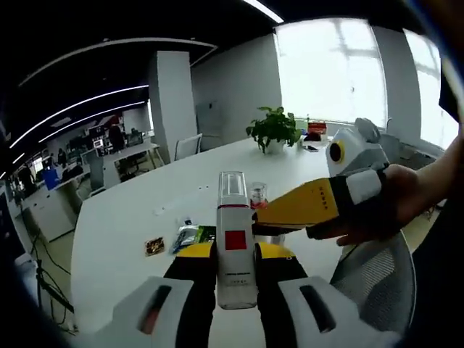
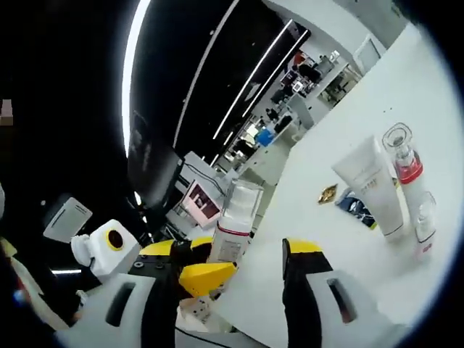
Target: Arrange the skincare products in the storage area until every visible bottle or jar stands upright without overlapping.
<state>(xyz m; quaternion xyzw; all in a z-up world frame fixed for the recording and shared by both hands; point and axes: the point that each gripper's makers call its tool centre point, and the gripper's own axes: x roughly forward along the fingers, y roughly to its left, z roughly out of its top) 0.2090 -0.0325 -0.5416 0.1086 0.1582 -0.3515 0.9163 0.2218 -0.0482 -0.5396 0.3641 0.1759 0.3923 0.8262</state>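
Observation:
My left gripper (image 1: pixel 235 255) is shut on a white bottle (image 1: pixel 235 243) with a clear cap and a red square label, held upright near the table's front edge. The same bottle (image 2: pixel 233 221) appears in the right gripper view, just above my right gripper's left jaw. My right gripper (image 2: pixel 254 267) is open with nothing between its yellow-tipped jaws. It reaches in from the right (image 1: pixel 293 206), held by a hand. A white tube (image 2: pixel 373 185), a clear-capped bottle with a red band (image 2: pixel 406 165) and a small bottle (image 2: pixel 424 217) stand together on the white table (image 2: pixel 319 232). The small bottle (image 1: pixel 259 194) also peeks out behind the held one.
Small sachets (image 1: pixel 154 246) (image 1: pixel 190 235) lie on the table (image 1: pixel 130 217) left of the held bottle. A potted plant (image 1: pixel 274 129) stands at the far end. A mesh chair back (image 1: pixel 377 268) is at the near right. Desks and chairs fill the office behind.

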